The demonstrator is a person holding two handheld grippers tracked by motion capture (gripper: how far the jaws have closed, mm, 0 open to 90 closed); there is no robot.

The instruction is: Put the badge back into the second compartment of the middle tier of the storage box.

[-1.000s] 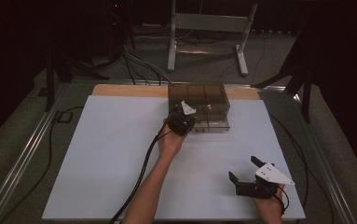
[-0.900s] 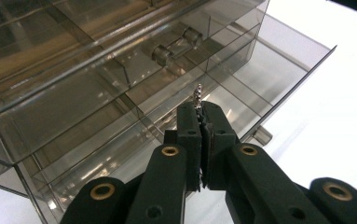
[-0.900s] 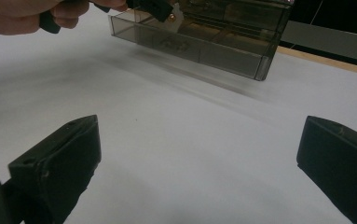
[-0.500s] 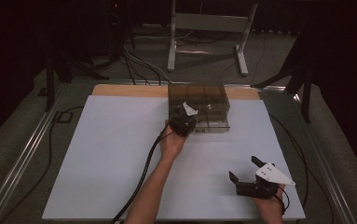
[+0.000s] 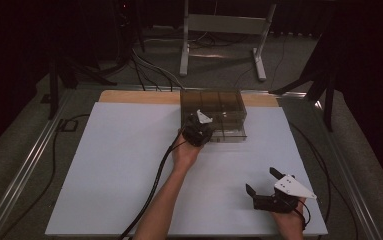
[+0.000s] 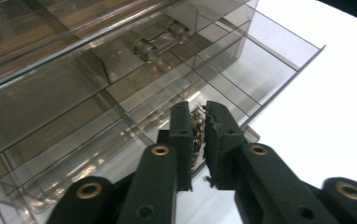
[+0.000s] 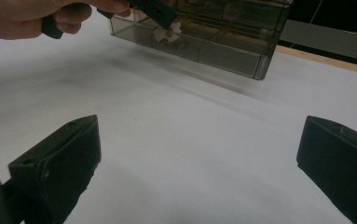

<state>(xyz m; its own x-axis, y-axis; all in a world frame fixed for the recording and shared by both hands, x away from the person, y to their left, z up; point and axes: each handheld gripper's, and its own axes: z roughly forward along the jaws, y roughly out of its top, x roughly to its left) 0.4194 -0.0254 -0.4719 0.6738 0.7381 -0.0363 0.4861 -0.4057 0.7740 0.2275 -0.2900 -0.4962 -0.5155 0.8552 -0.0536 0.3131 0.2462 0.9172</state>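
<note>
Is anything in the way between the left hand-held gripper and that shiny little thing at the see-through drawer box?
Nothing visible. The small shiny thing already sits between the jaws of the left hand-held gripper, just over the open drawer of the clear drawer box. The jaws have just been opening slightly.

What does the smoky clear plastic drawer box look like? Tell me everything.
The smoky clear plastic drawer box stands upright at the far middle of the white table, its walls see-through and brown-tinted. Its bottom drawer is pulled out, split by dividers into compartments. The left gripper reaches into that drawer; its jaws have just been opening, with a small glittery piece between them.
</note>
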